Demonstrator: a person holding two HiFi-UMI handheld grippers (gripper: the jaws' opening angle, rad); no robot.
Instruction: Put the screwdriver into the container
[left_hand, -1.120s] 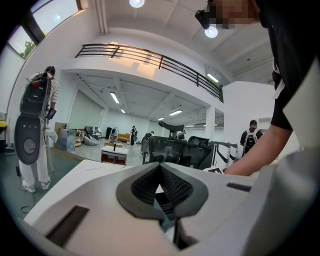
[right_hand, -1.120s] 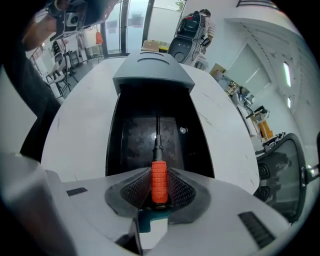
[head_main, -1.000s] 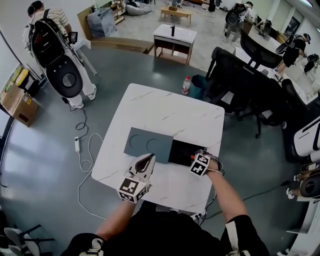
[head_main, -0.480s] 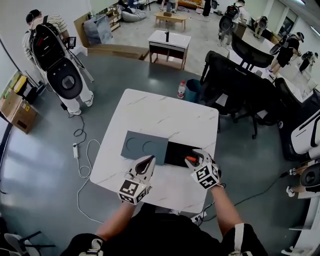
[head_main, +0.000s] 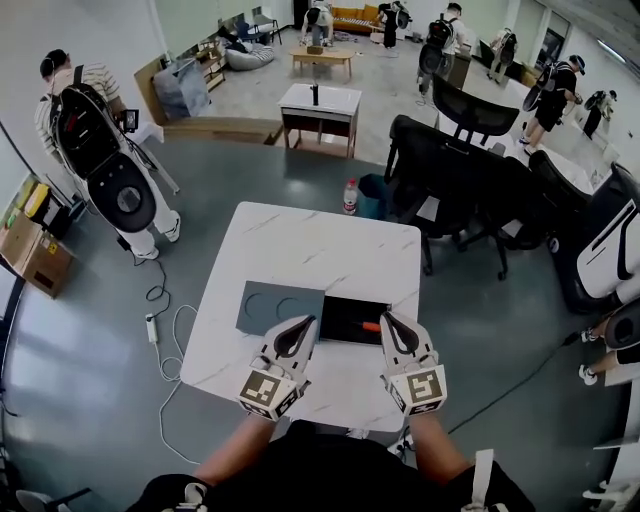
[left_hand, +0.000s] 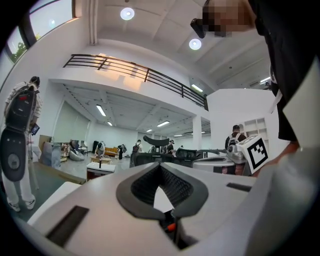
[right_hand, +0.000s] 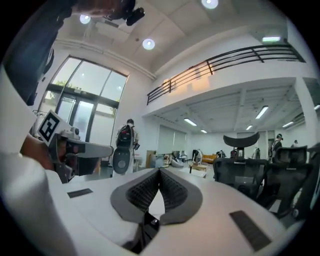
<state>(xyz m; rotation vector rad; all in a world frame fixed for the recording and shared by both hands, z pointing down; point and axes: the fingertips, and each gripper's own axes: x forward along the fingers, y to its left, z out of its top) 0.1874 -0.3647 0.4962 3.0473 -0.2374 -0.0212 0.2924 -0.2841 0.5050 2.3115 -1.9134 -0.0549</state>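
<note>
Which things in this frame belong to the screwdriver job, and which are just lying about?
Job: orange-handled screwdriver, lying in the black open container; grey flat panel beside it.
Lying about: red-capped plastic bottle on the floor; black office chairs; brown cardboard box.

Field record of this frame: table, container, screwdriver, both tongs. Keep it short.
table: white marble top
container: black, open, on the table
gray panel: flat, beside the container, image left
screwdriver: orange handle, lying in the container
left tongs: shut, empty
right tongs: just closed, shut, nothing between them
</note>
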